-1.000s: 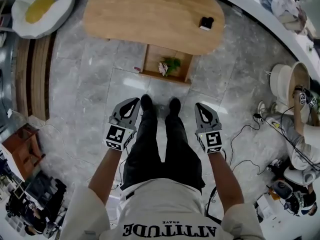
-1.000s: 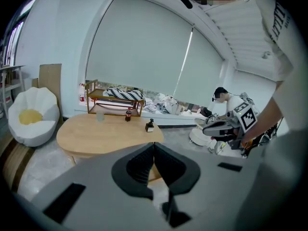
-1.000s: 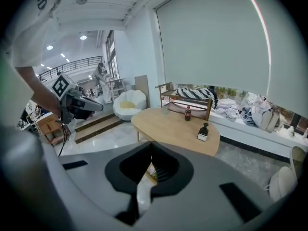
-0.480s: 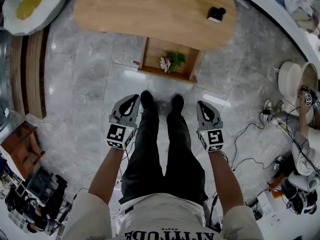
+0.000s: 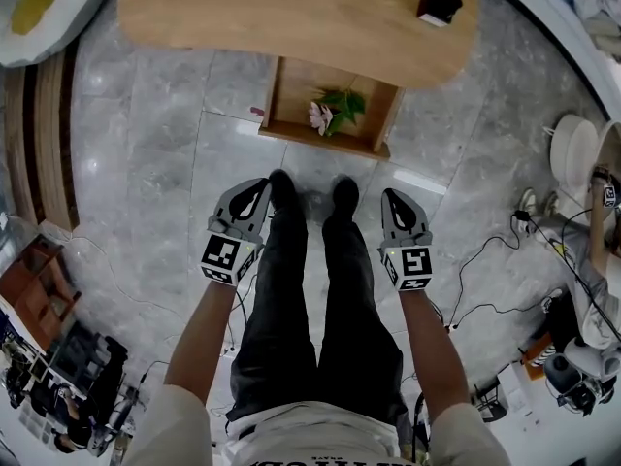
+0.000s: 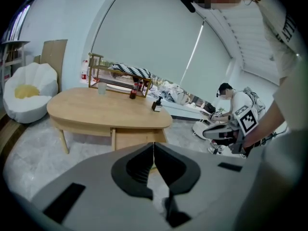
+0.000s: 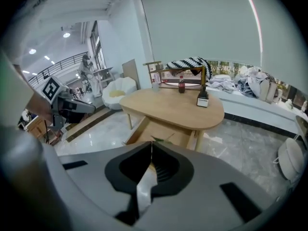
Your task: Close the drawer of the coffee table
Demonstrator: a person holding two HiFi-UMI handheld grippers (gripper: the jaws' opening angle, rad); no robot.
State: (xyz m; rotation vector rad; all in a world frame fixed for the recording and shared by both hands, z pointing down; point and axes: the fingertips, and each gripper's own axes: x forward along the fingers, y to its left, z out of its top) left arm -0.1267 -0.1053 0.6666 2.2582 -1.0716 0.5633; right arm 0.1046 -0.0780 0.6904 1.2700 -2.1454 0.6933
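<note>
The wooden coffee table (image 5: 291, 17) stands ahead of me, its drawer (image 5: 320, 142) pulled out toward me with a pink flower and green sprig (image 5: 330, 113) inside. My left gripper (image 5: 256, 188) hangs shut and empty beside my left shoe, a step short of the drawer. My right gripper (image 5: 395, 198) is shut and empty by my right shoe, equally far back. In the left gripper view the closed jaws (image 6: 153, 146) point at the drawer front (image 6: 137, 138). In the right gripper view the gripper (image 7: 151, 146) aims at the open drawer (image 7: 161, 131) under the tabletop (image 7: 168, 105).
A small black box (image 5: 440, 8) and a bottle (image 7: 181, 85) sit on the table. A white beanbag (image 5: 39, 8) lies at far left beside a wooden floor strip (image 5: 44, 144). Cables (image 5: 485, 280) trail over the tiles at right, where a seated person (image 6: 231, 102) holds other grippers.
The head view has sunk closer to the floor, so the table and drawer look larger and nearer. Both grippers came down with it and stay shut beside my legs.
</note>
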